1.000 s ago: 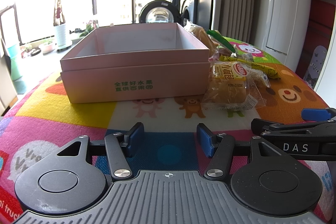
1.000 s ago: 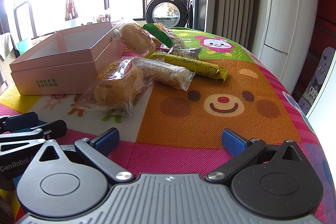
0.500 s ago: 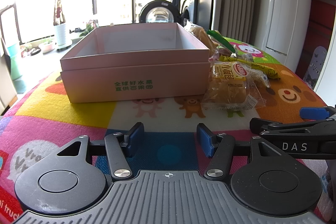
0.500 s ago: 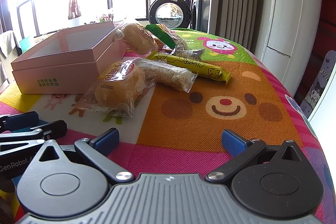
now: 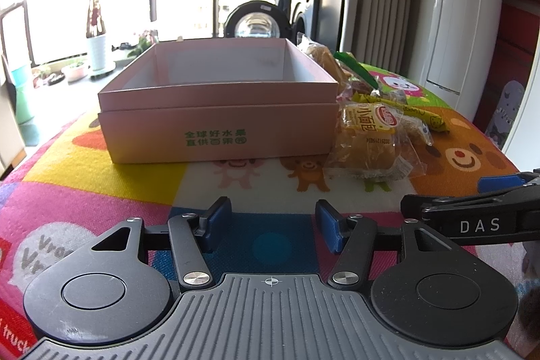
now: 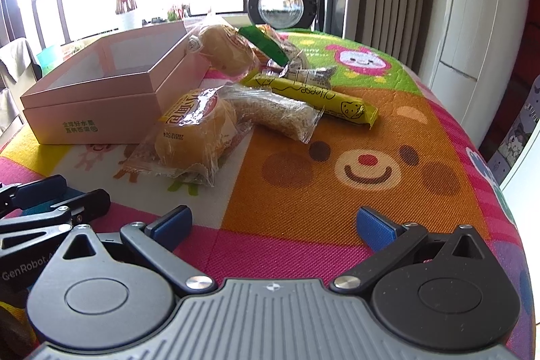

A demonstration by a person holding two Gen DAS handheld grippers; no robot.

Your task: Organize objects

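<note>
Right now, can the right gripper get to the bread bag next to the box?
Probably yes. The right gripper is open and empty, and only bare mat lies between it and the bread bag. The box sits beside the bag, not in front.

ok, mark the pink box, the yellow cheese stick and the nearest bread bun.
pink box [image 5: 216, 137], left wrist view, front wall.
yellow cheese stick [image 6: 310, 97], right wrist view, mid wrapper.
bread bun [image 6: 195, 130], right wrist view, top of bun.

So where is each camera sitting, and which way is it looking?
Left wrist: on the left gripper, low over the mat, facing the pink box; the right gripper's fingers poke in.
Right wrist: on the right gripper, facing the snacks; the left gripper's fingers show.
Shared: box, bun packet, yellow bar.
</note>
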